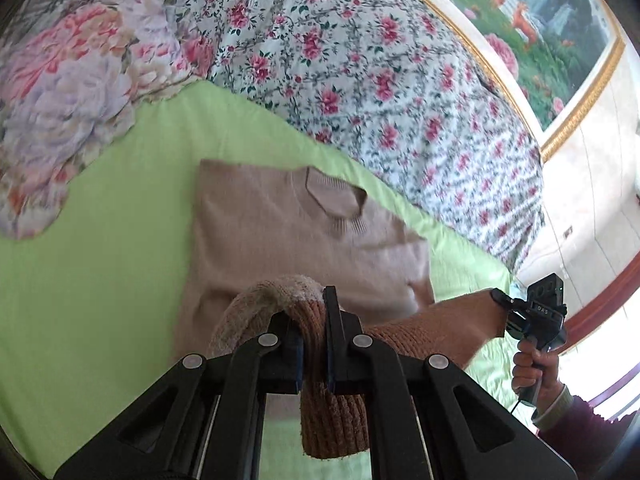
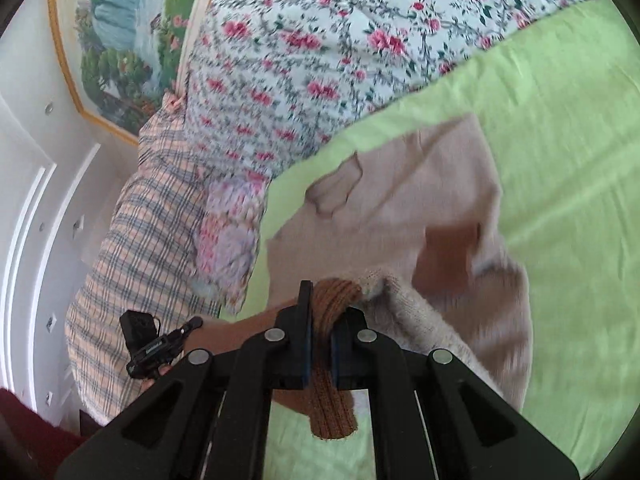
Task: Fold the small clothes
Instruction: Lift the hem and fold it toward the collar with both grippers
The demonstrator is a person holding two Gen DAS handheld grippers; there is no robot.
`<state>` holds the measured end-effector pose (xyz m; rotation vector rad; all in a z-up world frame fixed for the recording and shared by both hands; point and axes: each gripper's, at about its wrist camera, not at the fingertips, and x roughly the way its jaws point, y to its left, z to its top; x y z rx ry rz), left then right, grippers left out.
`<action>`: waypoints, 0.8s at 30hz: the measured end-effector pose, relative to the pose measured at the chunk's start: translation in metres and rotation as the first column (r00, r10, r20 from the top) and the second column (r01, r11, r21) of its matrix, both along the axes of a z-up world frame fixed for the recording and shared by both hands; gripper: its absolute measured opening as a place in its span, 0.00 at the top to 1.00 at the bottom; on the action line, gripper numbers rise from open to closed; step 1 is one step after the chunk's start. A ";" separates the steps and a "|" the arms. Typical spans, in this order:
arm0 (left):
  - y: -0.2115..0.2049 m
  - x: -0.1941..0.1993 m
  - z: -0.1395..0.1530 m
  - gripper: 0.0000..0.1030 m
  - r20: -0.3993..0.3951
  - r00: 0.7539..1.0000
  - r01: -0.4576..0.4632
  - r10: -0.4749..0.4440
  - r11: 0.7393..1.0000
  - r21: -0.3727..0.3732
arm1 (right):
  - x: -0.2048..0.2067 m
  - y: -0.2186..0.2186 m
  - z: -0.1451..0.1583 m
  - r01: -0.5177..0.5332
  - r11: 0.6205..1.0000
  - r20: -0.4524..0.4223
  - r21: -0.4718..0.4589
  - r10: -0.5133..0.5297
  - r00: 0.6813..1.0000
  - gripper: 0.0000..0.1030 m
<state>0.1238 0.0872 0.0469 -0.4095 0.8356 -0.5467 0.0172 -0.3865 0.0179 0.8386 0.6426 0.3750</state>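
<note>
Sweater (image 1: 288,240) — a beige knit with a round ribbed neckline — lies spread on the green sheet of the bed (image 1: 100,280), ahead of both pairs of jaws. Its ribbed brown hem is lifted off the sheet and stretched between the two tools. The left gripper (image 1: 312,344) has its jaws clamped on one bunched end of that hem, the brown ribbing hanging down between the fingers toward the camera. The right gripper (image 2: 320,340) has its jaws pressed together on the other end, a tongue of brown rib drooping below them in the same way. In the left wrist view the right gripper (image 1: 520,316) shows to the right of the jaws, held by the right hand (image 1: 534,364), the knit drawn taut toward it. Beyond the sweater, past the jaws, a floral quilt (image 1: 360,60) is heaped, with a plaid pillow (image 2: 132,232) alongside — and a gold-framed landscape painting (image 1: 552,28) hangs on the wall behind.
</note>
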 end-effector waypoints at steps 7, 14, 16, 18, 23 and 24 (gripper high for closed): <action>-0.014 0.113 -0.027 0.94 -0.058 0.998 -0.027 0.029 0.999 0.044 | 0.083 -0.021 -0.014 0.070 0.996 -0.099 -0.058 -0.075 0.992 0.93; -0.025 0.167 -0.073 0.89 -0.172 0.984 -0.021 0.048 0.987 0.157 | 0.121 -0.029 -0.055 0.104 0.992 -0.253 -0.069 -0.118 0.960 0.88; -0.022 0.158 -0.074 0.85 -0.184 0.982 -0.019 0.049 0.987 0.162 | 0.108 -0.031 -0.051 0.133 0.988 -0.245 -0.079 -0.149 0.958 0.85; -0.019 0.134 -0.064 0.78 -0.162 0.986 -0.017 0.040 0.990 0.140 | 0.076 -0.027 -0.029 0.177 0.973 -0.159 -0.146 -0.200 0.967 0.75; -0.037 0.063 -0.058 0.77 -0.146 0.986 0.091 -0.077 0.992 0.088 | 0.024 0.048 -0.011 -0.139 0.944 -0.061 -0.300 0.127 0.990 0.72; -0.052 0.058 -0.065 0.77 -0.169 0.978 0.135 -0.121 0.988 0.077 | 0.023 0.073 -0.023 -0.243 0.902 -0.116 -0.358 0.215 0.970 0.72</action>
